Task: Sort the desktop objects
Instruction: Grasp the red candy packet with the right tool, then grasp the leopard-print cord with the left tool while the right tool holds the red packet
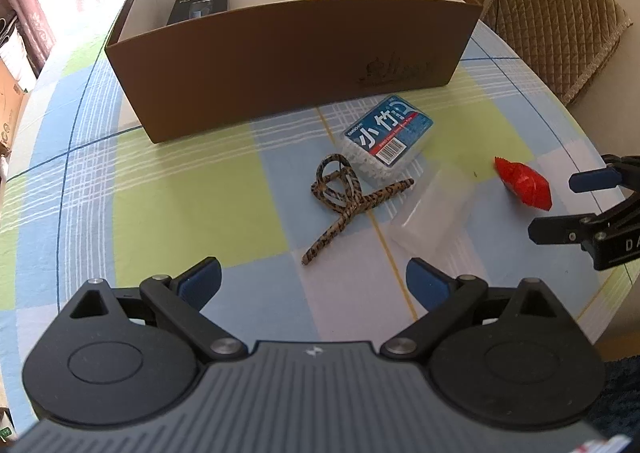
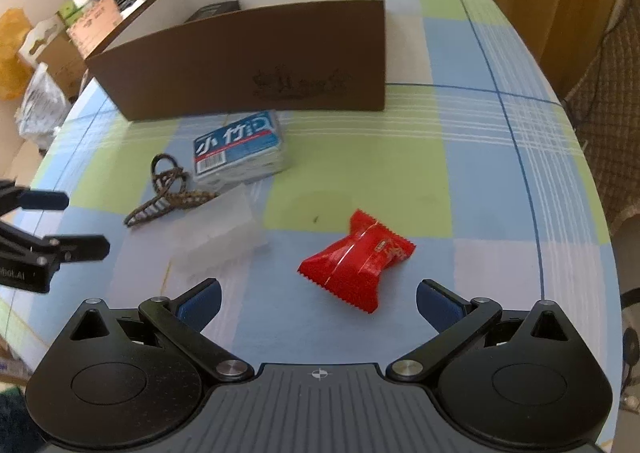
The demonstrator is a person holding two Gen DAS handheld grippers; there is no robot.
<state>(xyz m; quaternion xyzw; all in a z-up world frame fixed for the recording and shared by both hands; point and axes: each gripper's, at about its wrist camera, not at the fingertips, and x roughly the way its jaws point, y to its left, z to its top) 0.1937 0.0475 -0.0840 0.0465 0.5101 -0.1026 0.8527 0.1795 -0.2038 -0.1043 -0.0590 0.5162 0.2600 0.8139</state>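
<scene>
Right gripper (image 2: 318, 299) with jaws spread, red snack packet (image 2: 357, 263) just ahead, clear plastic case (image 2: 218, 239), leopard-print hair clip (image 2: 170, 195), blue-labelled box (image 2: 240, 151), brown open box (image 2: 248, 61), checked tablecloth (image 2: 460, 173).

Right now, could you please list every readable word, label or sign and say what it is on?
"小竹": blue label of the clear toothpick box.
"FLYCO": black package inside the brown cardboard box; letters after it unclear.
"DA": right gripper body, cut off.
Barcode digits, red candy wrapper print: too blurred.
</scene>
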